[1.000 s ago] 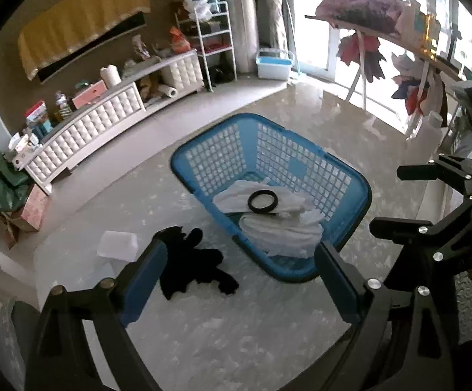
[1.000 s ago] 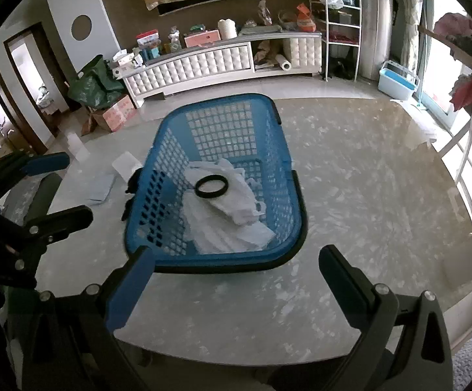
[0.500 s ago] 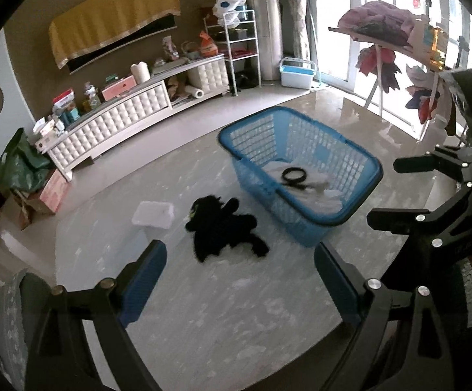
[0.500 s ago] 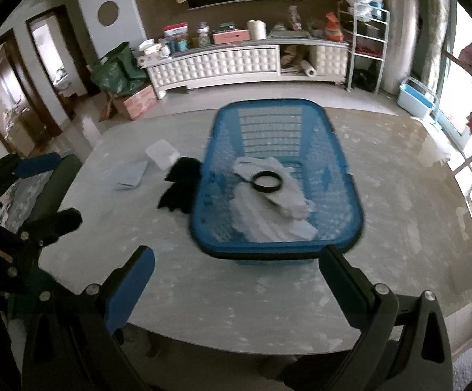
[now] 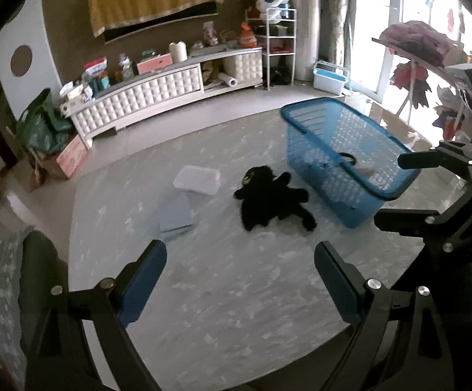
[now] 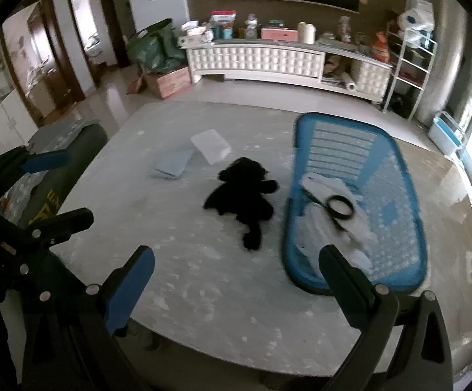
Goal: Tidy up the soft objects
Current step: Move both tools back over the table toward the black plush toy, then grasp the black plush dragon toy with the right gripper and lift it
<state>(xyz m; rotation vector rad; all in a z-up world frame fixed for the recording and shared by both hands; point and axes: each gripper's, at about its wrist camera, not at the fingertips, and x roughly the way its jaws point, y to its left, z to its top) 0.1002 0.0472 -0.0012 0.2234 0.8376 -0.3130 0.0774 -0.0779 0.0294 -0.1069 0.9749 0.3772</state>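
While both pairs of tongs hang above the marbled desk (image 5: 236, 293), neither one holds or touches a thing. Left tongs (image 5: 240, 280) stand wide, blue pads far apart, only bare desk between them. Right tongs (image 6: 236, 280) are spread just as wide, nothing in the gap; their right finger crosses in front of the near rim of the blue basket (image 6: 408, 195). Out on the desk lies the black plush toy (image 5: 270, 200), sprawled flat just beside the basket's side, apart from both tongs. Inside the basket sit white cloths (image 6: 324, 189) with a black ring (image 6: 339, 207) on top. Beyond the toy lie a clear plastic lid (image 5: 197, 180) and a folded pale-blue cloth (image 5: 176, 216).
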